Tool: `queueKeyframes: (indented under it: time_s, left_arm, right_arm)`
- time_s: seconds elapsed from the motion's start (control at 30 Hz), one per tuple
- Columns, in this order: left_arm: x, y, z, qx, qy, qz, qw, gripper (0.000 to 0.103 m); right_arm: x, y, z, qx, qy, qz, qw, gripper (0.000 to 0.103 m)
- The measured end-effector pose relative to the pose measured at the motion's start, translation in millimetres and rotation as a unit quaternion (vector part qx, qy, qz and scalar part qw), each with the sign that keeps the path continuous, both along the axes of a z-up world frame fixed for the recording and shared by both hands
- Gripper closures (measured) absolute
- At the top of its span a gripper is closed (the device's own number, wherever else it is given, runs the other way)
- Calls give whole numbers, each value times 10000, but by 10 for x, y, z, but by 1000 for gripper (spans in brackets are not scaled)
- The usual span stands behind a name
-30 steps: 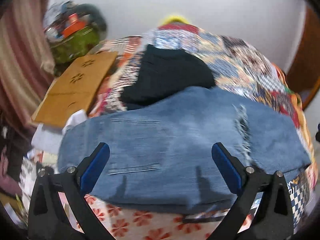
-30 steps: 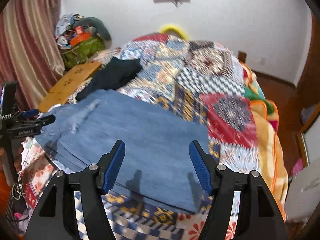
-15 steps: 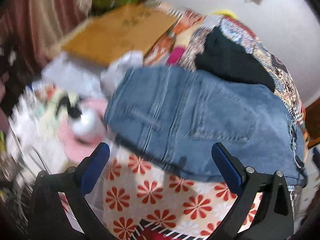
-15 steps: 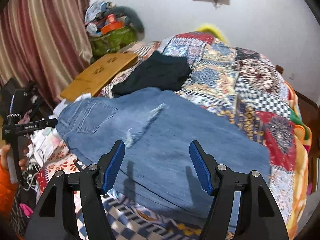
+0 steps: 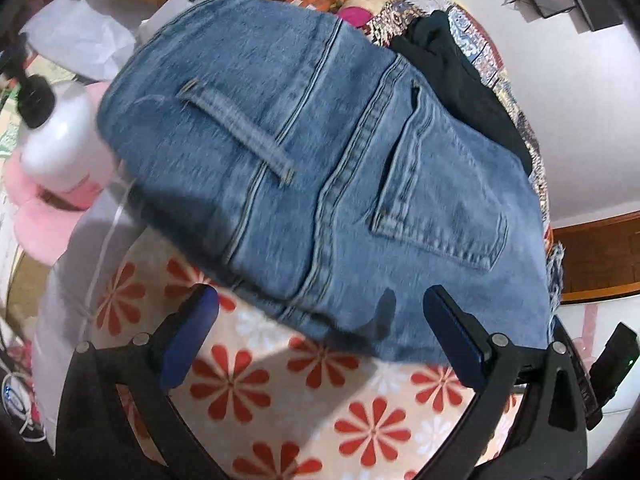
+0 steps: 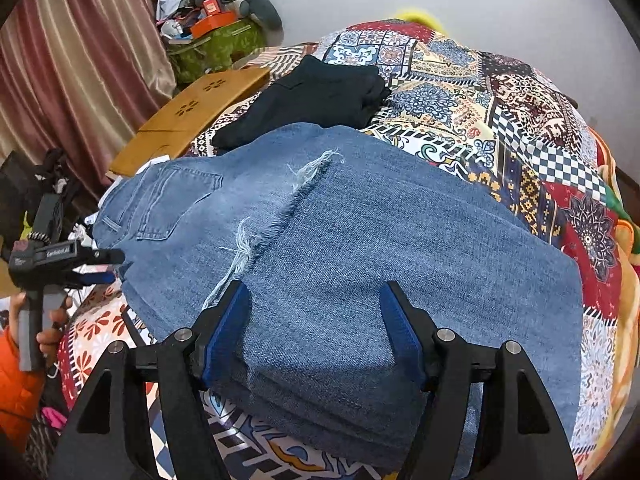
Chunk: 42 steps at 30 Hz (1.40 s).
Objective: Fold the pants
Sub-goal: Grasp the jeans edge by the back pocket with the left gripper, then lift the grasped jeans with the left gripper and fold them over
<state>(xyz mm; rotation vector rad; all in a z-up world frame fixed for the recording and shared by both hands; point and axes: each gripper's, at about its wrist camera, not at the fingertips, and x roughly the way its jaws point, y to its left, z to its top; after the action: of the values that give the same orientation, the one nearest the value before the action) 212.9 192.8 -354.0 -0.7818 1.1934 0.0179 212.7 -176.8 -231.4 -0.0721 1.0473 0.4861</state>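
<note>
Blue jeans (image 6: pixel 360 220) lie folded in layers on the bed, with a frayed hem (image 6: pixel 280 208) across the top. Their waist end, with a back pocket (image 5: pixel 432 196), points toward my left gripper. My left gripper (image 5: pixel 320 308) is open and wide, just above the near edge of the waist end, and holds nothing. In the right wrist view the left gripper (image 6: pixel 110 267) sits at the far left, held by a hand. My right gripper (image 6: pixel 316 312) is open. Its blue pads (image 6: pixel 228 332) straddle the near edge of the folded stack without pinching it.
A black garment (image 6: pixel 316 96) lies beyond the jeans on the patchwork quilt (image 6: pixel 500 120). A wooden board (image 6: pixel 200 112) and a green bag (image 6: pixel 216 44) of clutter stand at the back left by the curtain. A white bottle (image 5: pixel 60 132) rests left of the waist end, over a floral sheet (image 5: pixel 360 420).
My left gripper swung down and rolled, and now looks closely at the jeans' waist end and pocket. My right gripper sank toward the near edge of the folded stack. Both jaws kept their width.
</note>
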Motion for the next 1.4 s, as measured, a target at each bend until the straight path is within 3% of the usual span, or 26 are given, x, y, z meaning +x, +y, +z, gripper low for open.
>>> queueKeyframes:
  time_s: [0.37, 0.47, 0.63, 0.83, 1.0, 1.03, 1.1, 1.17, 1.3, 1.4]
  left_arm:
    - [179, 321, -30, -814, 448, 105, 9956, 6]
    - [254, 329, 24, -740, 308, 92, 9967, 6]
    - [310, 264, 252, -230, -507, 51, 9984, 6]
    - [442, 221, -27, -384, -194, 112, 9990, 4]
    - [513, 165, 83, -21, -189, -19, 9998, 6]
    - [522, 164, 113, 47, -244, 1, 9997, 11]
    - [538, 184, 198, 335, -275, 50, 9990, 33]
    - [560, 192, 268, 618, -291, 74, 9976, 45]
    - [597, 104, 363, 1149, -323, -17, 9929, 55]
    - [597, -72, 509, 1794, -396, -220, 9827, 60]
  right_arm:
    - [26, 9, -20, 32, -9, 22, 10000, 35]
    - [39, 1, -26, 55, 1, 22, 10000, 34]
    - [50, 7, -33, 55, 8, -7, 10000, 34]
    - [65, 18, -48, 96, 25, 46, 9999, 29]
    - [59, 15, -52, 115, 14, 50, 9999, 28]
    - [59, 15, -51, 116, 14, 51, 9999, 28]
    - [60, 15, -51, 114, 13, 49, 9999, 28]
    - [60, 15, -51, 115, 15, 48, 9999, 28]
    - [61, 14, -50, 114, 14, 50, 9999, 28]
    - [61, 9, -45, 113, 15, 30, 9999, 28]
